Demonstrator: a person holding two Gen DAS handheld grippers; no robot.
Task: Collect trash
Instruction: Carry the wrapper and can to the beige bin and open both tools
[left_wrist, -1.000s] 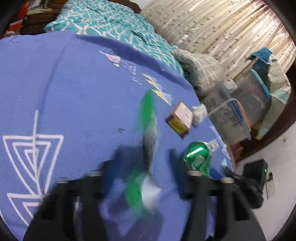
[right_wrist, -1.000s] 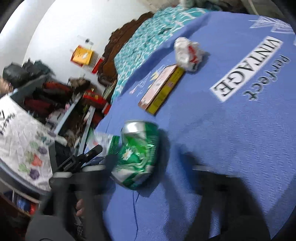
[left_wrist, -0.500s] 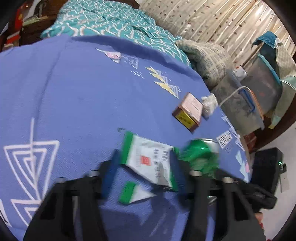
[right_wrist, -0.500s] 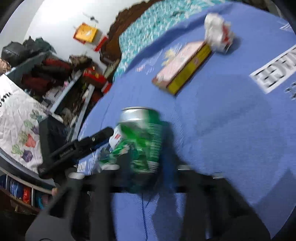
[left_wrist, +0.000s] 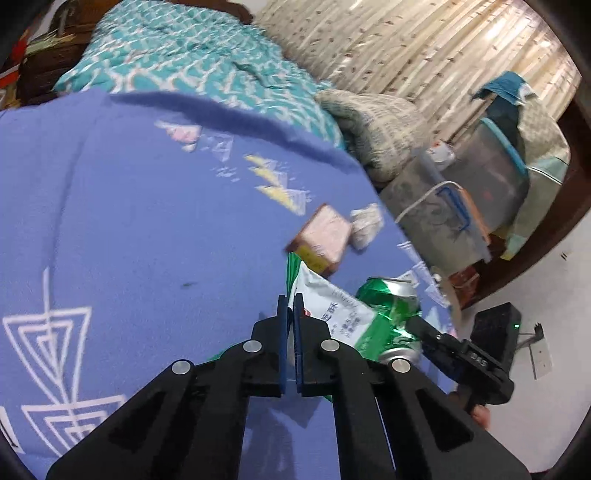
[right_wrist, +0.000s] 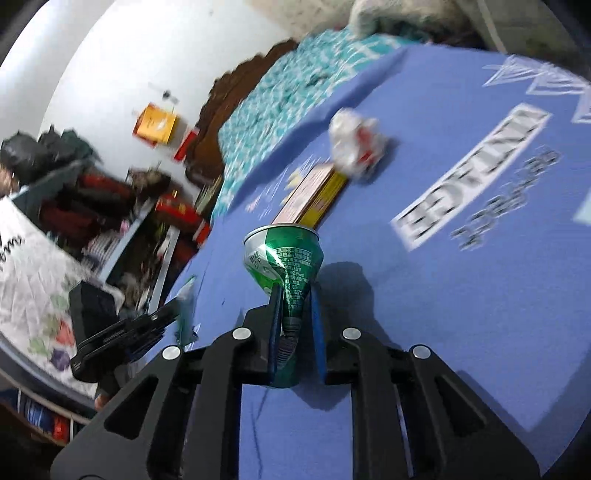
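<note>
The left tongs (left_wrist: 290, 306) are pressed together on the edge of a white and green wrapper (left_wrist: 334, 302), which stands up from between the blue pads and leans to the right, lifted off the blue cloth. Just behind the wrapper, to its right, sits the crushed green can (left_wrist: 391, 314), and the right tongs (right_wrist: 295, 295) are pinching that can (right_wrist: 284, 258) at its squashed waist; its silver top flares out above the pads and its lower end hangs between the black arms. In the right wrist view the left tongs show at the left edge with a scrap of the wrapper (right_wrist: 184, 295) blurred at their tip.

Beyond both tools lies the blue cloth (left_wrist: 129, 206), printed with white line patterns and block lettering; whether it covers a counter or part of the bed cannot be told. Farther along it rests a flat pink and yellow box (left_wrist: 323, 238), and touching the box's far end is a crumpled white paper ball (left_wrist: 365, 225) with red marks.

Past the cloth's far edge spreads a teal patterned bedspread (left_wrist: 192, 55). A grey knitted blanket (left_wrist: 376, 125) is heaped at the cloth's right corner, with clear storage bins (left_wrist: 491, 173) beside it and pale curtains (left_wrist: 424, 48) behind.
</note>
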